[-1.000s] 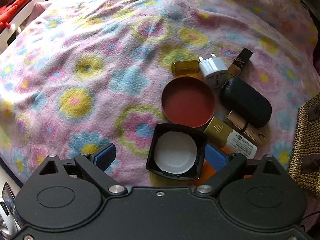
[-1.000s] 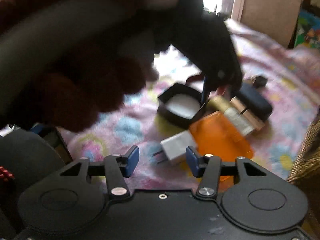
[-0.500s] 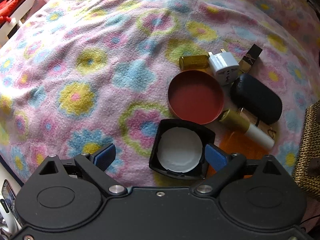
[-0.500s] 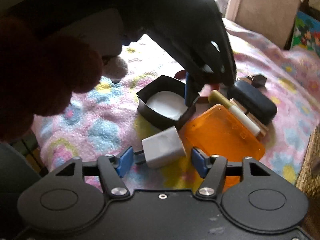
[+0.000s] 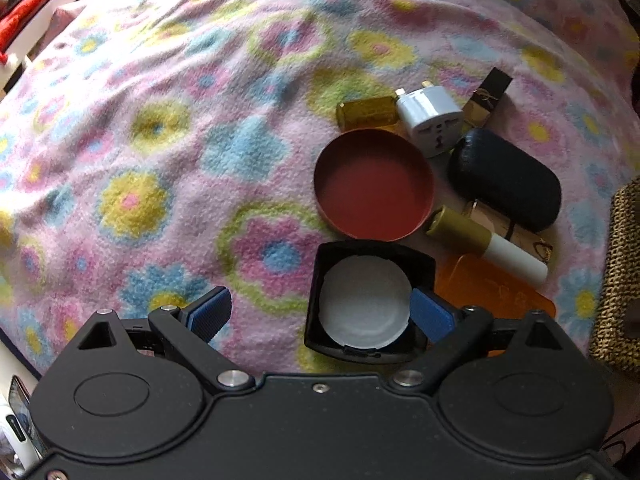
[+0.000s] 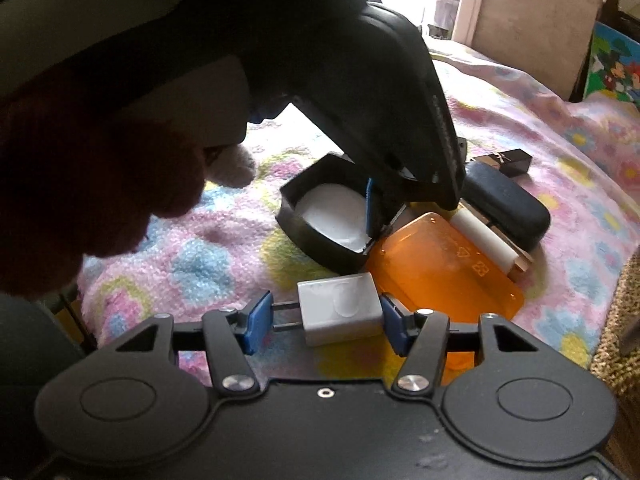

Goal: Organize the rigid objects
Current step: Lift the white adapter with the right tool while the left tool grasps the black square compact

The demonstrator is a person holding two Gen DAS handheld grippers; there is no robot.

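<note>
Right gripper: jaws closing around a white plug charger on the blanket, seen only in the right wrist view; its long axis crosswise, prongs pointing left. Left gripper: wide open, one finger inside the black square tray, gripping nothing. Red round lid beyond shows only here.

On the blanket lay two plugs, two dishes, two gold tubes, two lipsticks, one case, and one orange lid.
</note>
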